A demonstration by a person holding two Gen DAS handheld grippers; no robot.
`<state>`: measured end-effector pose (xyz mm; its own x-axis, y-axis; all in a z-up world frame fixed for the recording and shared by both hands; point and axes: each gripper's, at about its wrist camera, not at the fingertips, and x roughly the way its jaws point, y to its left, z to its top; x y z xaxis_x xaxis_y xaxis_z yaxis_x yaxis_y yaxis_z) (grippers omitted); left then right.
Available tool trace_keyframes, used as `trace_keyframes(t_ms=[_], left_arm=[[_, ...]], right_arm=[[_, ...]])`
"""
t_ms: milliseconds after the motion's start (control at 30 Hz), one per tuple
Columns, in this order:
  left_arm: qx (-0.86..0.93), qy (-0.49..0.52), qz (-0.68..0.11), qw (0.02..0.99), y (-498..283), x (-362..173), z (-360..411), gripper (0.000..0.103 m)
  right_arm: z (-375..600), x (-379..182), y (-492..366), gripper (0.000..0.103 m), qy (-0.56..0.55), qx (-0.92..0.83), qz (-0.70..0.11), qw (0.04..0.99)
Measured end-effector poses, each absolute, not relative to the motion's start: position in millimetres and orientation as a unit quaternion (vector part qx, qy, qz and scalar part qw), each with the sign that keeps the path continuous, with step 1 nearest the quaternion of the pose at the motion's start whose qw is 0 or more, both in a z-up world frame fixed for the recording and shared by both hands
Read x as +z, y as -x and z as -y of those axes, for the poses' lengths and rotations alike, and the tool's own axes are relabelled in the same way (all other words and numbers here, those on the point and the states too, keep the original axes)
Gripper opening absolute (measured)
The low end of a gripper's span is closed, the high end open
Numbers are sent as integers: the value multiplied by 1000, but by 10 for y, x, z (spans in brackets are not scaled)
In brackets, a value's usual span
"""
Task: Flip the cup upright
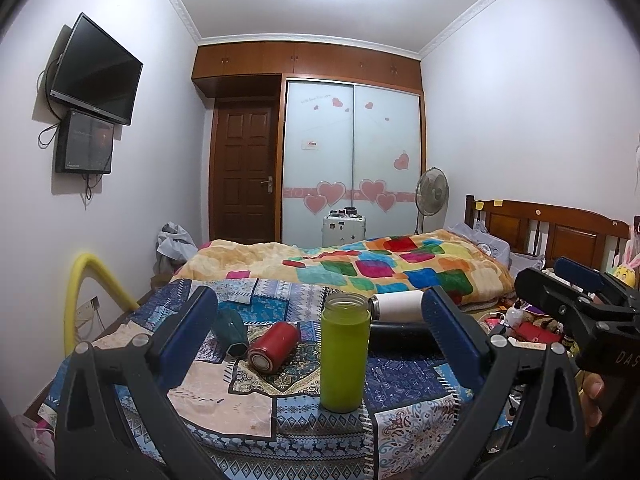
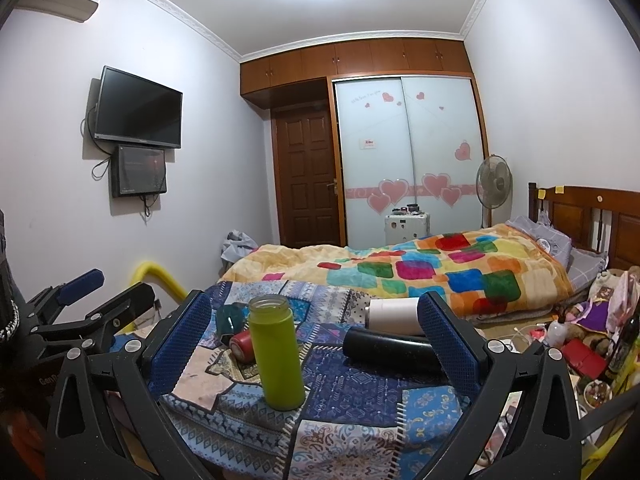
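Note:
A lime-green cup [image 1: 345, 354] stands upright on the patterned cloth [image 1: 224, 400], its open glassy mouth up; it also shows in the right wrist view [image 2: 277, 354]. A red cup [image 1: 274, 345] lies on its side left of it, also in the right wrist view [image 2: 243, 345]. A dark green cup [image 1: 231, 330], a black cup [image 1: 402, 336] and a white cup [image 1: 396, 305] also lie on their sides. My left gripper [image 1: 320, 332] is open and empty, the green cup between its fingers but farther off. My right gripper [image 2: 316, 332] is open and empty, short of the cups.
The cloth covers a small table in front of a bed with a colourful quilt [image 1: 384, 264]. A yellow foam tube [image 1: 80, 296] arcs at the left. Cluttered items [image 2: 580, 344] lie at the right. A fan [image 1: 431, 192] and a white suitcase [image 1: 344, 230] stand by the wardrobe.

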<state>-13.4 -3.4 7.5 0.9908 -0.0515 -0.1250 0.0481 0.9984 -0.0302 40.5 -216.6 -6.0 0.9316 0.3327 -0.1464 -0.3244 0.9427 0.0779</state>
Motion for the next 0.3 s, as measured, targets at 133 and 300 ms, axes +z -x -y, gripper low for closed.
trace_keyframes(t_ms=[133,300], left_arm=[[-25,14,-64,998,137,71,40,103],[-23,15,-66,997,145,60,71,103]], right_arm=[[2178,-71,-397,103,-25,165,-80,983],[2163,-62,-403,103,-24,162,-82,983]])
